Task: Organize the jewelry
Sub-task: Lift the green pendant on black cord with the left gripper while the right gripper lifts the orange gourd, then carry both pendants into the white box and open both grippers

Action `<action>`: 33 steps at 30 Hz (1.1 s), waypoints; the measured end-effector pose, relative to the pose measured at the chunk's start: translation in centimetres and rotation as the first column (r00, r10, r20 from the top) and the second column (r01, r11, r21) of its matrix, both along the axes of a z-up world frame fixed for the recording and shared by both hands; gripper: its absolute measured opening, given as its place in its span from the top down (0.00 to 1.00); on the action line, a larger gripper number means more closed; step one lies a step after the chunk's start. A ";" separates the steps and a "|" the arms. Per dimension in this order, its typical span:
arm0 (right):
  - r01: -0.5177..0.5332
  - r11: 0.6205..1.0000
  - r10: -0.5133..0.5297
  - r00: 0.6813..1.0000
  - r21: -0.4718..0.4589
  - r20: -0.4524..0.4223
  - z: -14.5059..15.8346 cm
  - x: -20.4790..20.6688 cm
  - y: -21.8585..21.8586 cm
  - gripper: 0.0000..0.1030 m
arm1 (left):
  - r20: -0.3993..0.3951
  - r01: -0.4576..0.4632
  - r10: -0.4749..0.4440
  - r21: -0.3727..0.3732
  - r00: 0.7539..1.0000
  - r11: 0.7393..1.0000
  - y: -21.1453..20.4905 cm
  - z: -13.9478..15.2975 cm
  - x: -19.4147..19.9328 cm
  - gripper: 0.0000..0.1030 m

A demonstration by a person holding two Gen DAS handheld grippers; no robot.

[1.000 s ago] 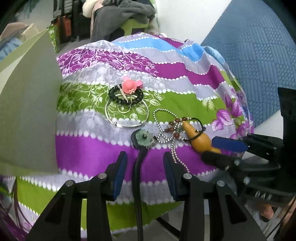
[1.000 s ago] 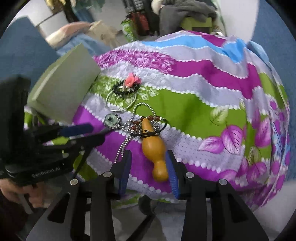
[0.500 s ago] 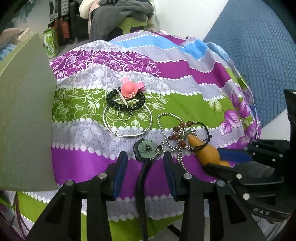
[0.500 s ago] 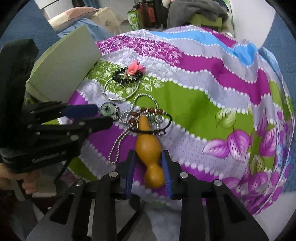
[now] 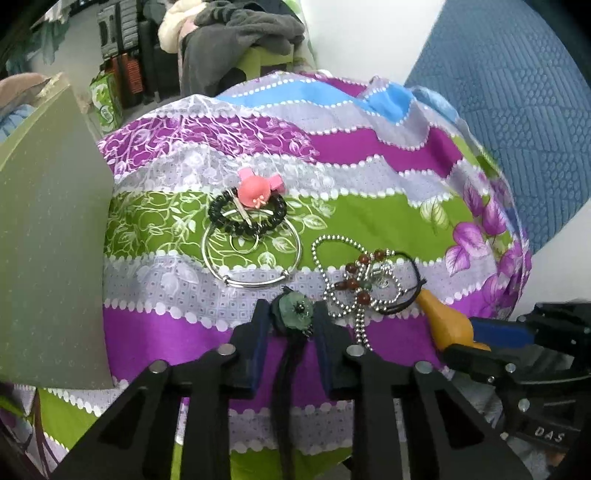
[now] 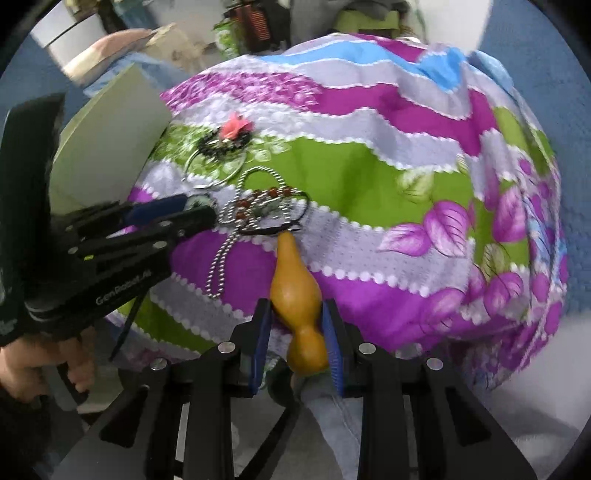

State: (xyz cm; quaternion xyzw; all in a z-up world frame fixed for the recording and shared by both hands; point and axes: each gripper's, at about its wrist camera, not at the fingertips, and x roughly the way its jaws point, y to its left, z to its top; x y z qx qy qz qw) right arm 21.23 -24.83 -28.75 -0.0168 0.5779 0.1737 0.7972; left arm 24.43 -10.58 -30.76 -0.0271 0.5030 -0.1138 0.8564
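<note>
Jewelry lies on a striped floral cloth (image 5: 369, 155). My left gripper (image 5: 290, 314) is closed around a green flower pendant (image 5: 293, 308) on a black cord. My right gripper (image 6: 295, 325) is shut on an orange gourd pendant (image 6: 295, 291), also seen in the left wrist view (image 5: 448, 325). A silver ball chain with red beads (image 5: 354, 280) lies tangled between them. A silver bangle (image 5: 251, 254), a black bead bracelet (image 5: 221, 218) and a pink hat clip (image 5: 255, 190) lie behind.
A grey-green box lid (image 5: 48, 236) stands at the left edge of the cloth, also seen in the right wrist view (image 6: 110, 136). A blue padded surface (image 5: 524, 110) rises at the right. Clothes and bags (image 5: 236, 29) lie in the background.
Both grippers moved forward and closed: the left onto the green flower pendant, the right onto the orange gourd.
</note>
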 end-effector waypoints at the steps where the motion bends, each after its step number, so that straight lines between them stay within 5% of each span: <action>1: 0.016 1.000 -0.016 1.000 0.001 0.002 0.1 0.0 -0.3 0.75 | -0.006 -0.005 0.005 -0.011 1.000 1.000 0.2 0.0 -0.1 0.79; 12: 0.163 0.986 -0.165 0.983 0.030 0.080 2.3 0.4 -1.9 0.75 | 0.000 -0.060 0.060 -0.084 0.998 0.995 2.6 1.9 -1.3 0.82; 33: 0.206 0.976 -0.216 0.961 0.075 0.171 7.3 1.9 -0.6 0.75 | 0.045 -0.128 0.139 -0.191 0.989 0.973 6.7 8.5 -2.1 0.82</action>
